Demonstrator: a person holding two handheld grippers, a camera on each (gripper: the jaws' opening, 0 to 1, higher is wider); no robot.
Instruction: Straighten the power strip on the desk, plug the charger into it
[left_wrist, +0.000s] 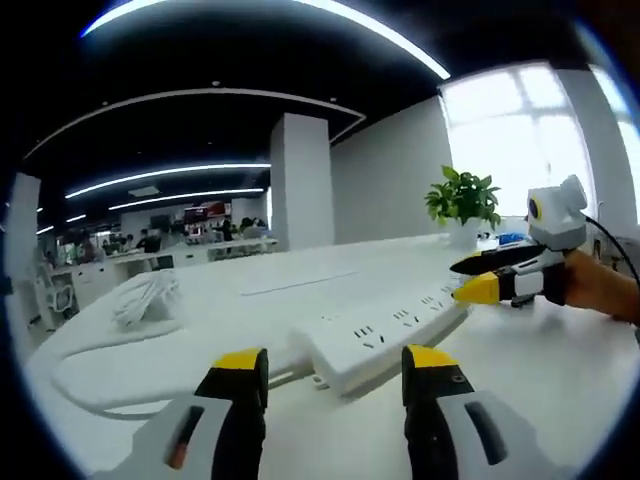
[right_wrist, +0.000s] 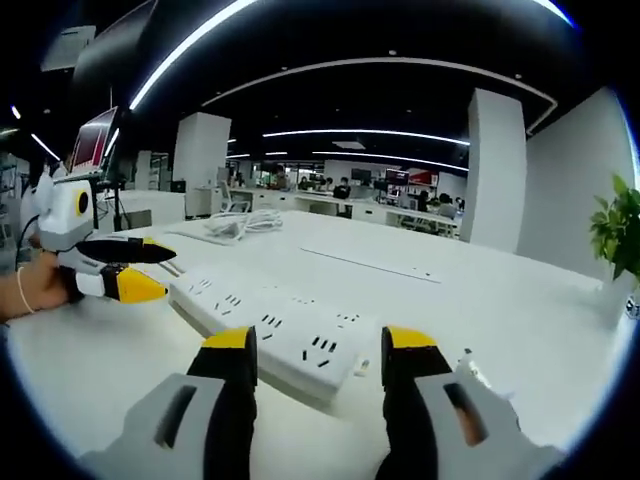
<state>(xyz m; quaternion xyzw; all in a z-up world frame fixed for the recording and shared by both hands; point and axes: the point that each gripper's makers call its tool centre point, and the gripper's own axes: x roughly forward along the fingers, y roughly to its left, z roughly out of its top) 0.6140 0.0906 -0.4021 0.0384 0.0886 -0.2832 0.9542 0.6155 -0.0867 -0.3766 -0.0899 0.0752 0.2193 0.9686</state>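
Left gripper view: jaws spread, left gripper and right gripper flank the power strip. Nothing gripped; straightening looks unfinished. Coiled charger cable lies well apart, so plugging remains.

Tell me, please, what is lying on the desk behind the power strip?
Behind the power strip a bundled white charger cable lies on the desk; farther back, a potted plant. Its plug isn't discernible.
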